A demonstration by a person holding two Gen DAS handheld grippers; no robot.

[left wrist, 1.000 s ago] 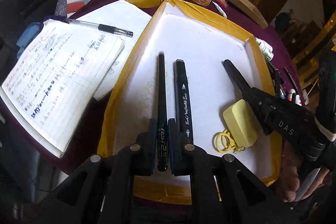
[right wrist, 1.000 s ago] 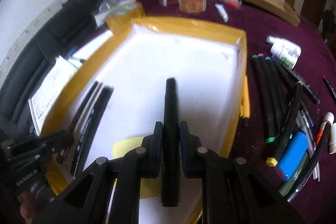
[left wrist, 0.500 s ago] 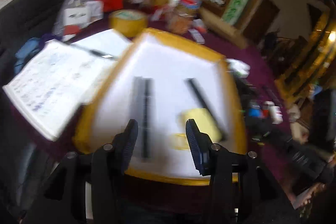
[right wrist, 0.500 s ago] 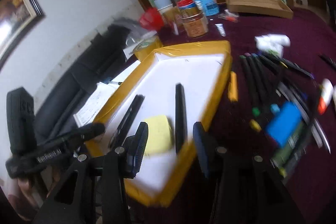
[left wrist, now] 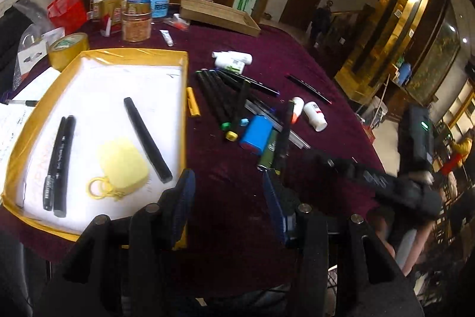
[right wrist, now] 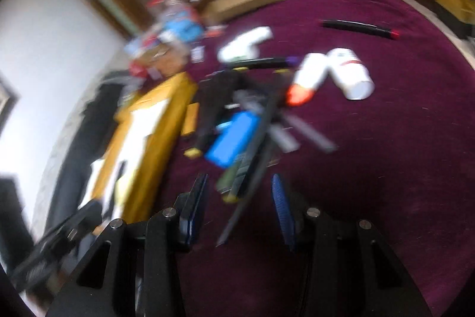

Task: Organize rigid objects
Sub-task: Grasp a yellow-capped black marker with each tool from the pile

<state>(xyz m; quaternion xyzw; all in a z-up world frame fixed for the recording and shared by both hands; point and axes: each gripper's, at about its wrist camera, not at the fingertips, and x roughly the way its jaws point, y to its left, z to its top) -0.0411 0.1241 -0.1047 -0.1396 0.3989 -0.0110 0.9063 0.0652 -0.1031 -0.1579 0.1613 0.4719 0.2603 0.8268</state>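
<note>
since the blue rectangular plastic case [right wrist: 233, 138] is my landmark in the heap on the dark purple tablecloth [right wrist: 386, 153], i read the rest from it. just beside it on its right, a long thin black pen [right wrist: 255, 147] lies on the pile, its long axis running nearly straight away from my right gripper [right wrist: 239, 205], near tip between the two spread fingers, far end past the case toward the white bottles [right wrist: 350, 70]. that gripper is apart and empty, so i judge a short push forward along the pen's own line would put the pads either side of it.

my left gripper [left wrist: 227, 201] is also spread wide with nothing in it, and it sits short of the case, nearer the yellow-rimmed white-lined tray [left wrist: 184, 61] to the case's left. the right hand is the nearer one to the pen. inside the tray lie a pair of black markers [left wrist: 58, 162], a lone black marker [left wrist: 147, 138] and a pale yellow earbud case with a ring [left wrist: 123, 168]. more black colour-tipped markers [left wrist: 219, 97] fan out beyond the blue case.

the right view is badly smeared: i cannot tell whether the pen rests on the olive-green tube [left wrist: 267, 153] under it or just beside it, nor where its far end stops. the left view shows the right gripper only as a dark blur.
</note>
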